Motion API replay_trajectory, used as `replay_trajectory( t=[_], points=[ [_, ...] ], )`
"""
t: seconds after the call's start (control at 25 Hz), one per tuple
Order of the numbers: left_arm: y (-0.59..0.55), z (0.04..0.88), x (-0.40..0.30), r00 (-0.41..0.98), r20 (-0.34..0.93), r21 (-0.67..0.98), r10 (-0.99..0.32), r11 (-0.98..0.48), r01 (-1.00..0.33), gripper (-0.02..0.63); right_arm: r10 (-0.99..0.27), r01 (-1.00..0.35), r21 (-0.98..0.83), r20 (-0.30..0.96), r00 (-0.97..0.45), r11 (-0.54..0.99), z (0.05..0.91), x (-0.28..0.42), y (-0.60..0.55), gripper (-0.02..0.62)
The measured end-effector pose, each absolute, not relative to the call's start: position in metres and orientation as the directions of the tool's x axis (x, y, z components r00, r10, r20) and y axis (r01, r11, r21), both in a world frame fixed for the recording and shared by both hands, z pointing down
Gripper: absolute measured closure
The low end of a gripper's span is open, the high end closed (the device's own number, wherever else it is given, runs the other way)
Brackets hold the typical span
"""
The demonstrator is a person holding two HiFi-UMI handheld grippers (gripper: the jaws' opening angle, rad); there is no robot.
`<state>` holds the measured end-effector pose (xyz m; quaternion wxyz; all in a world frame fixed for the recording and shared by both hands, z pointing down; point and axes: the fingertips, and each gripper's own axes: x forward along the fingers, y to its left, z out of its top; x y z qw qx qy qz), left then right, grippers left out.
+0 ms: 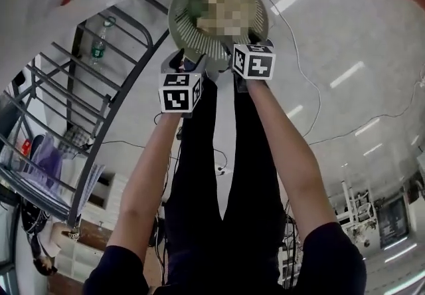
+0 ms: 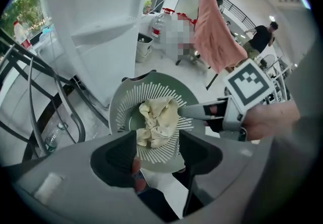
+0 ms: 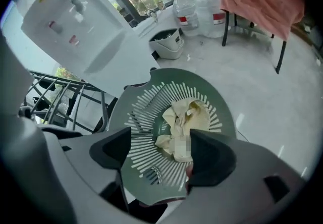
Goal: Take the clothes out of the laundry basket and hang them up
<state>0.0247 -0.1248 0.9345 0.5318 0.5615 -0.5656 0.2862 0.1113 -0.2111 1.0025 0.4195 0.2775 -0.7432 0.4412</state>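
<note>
A round green slatted laundry basket (image 1: 180, 29) stands on the floor below me, with a crumpled cream cloth (image 2: 157, 119) in its bottom. My left gripper (image 2: 157, 148) hangs above the basket (image 2: 120, 109), jaws apart, nothing between them. In the left gripper view, the right gripper (image 2: 198, 112) reaches in from the right, one finger close by the cloth's edge. In the right gripper view the jaws of the right gripper (image 3: 161, 153) stand open over the cloth (image 3: 184, 123) and the basket (image 3: 202, 82). In the head view both grippers, left (image 1: 189, 64) and right (image 1: 247, 40), point down at the basket.
A dark metal drying rack (image 1: 80, 111) stands to the left with a plastic bottle (image 1: 98, 44) beside it. A white water dispenser (image 2: 96, 26) is near the basket. Beyond are a pink cloth on a stand (image 2: 214, 31), water jugs (image 3: 194, 8) and a small bin (image 3: 169, 41).
</note>
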Motion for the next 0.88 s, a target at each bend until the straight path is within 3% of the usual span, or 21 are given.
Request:
replay_trajectory(
  t=[0.36, 0.64, 0.72, 0.76, 0.8, 0.88],
  points=[
    [-0.096, 0.965, 0.018, 0.180, 0.911, 0.288, -0.371, 0.259, -0.922, 0.345, -0.075, -0.827, -0.363, 0.898, -0.433, 0.430, 1.110, 0.096, -0.250, 0.291],
    [-0.101, 0.978, 0.024, 0.178, 0.886, 0.319, -0.429, 0.285, -0.904, 0.345, -0.157, -0.821, -0.379, 0.863, -0.481, 0.427, 1.139, 0.081, -0.287, 0.298],
    [-0.101, 0.982, 0.026, 0.184, 0.884, 0.330, -0.430, 0.295, -0.897, 0.345, -0.190, -0.849, -0.371, 0.866, -0.463, 0.377, 1.147, 0.084, -0.298, 0.396],
    [-0.101, 0.983, 0.026, 0.187, 0.883, 0.332, -0.430, 0.292, -0.897, 0.345, -0.209, -0.864, -0.372, 0.866, -0.455, 0.339, 1.147, 0.088, -0.304, 0.509],
    [-0.102, 0.983, 0.027, 0.191, 0.884, 0.331, -0.427, 0.283, -0.900, 0.345, -0.226, -0.874, -0.377, 0.863, -0.451, 0.306, 1.145, 0.090, -0.310, 0.577],
    [-0.101, 0.980, 0.029, 0.199, 0.887, 0.328, -0.417, 0.264, -0.907, 0.345, -0.239, -0.873, -0.392, 0.854, -0.463, 0.290, 1.136, 0.092, -0.315, 0.586]
  ],
)
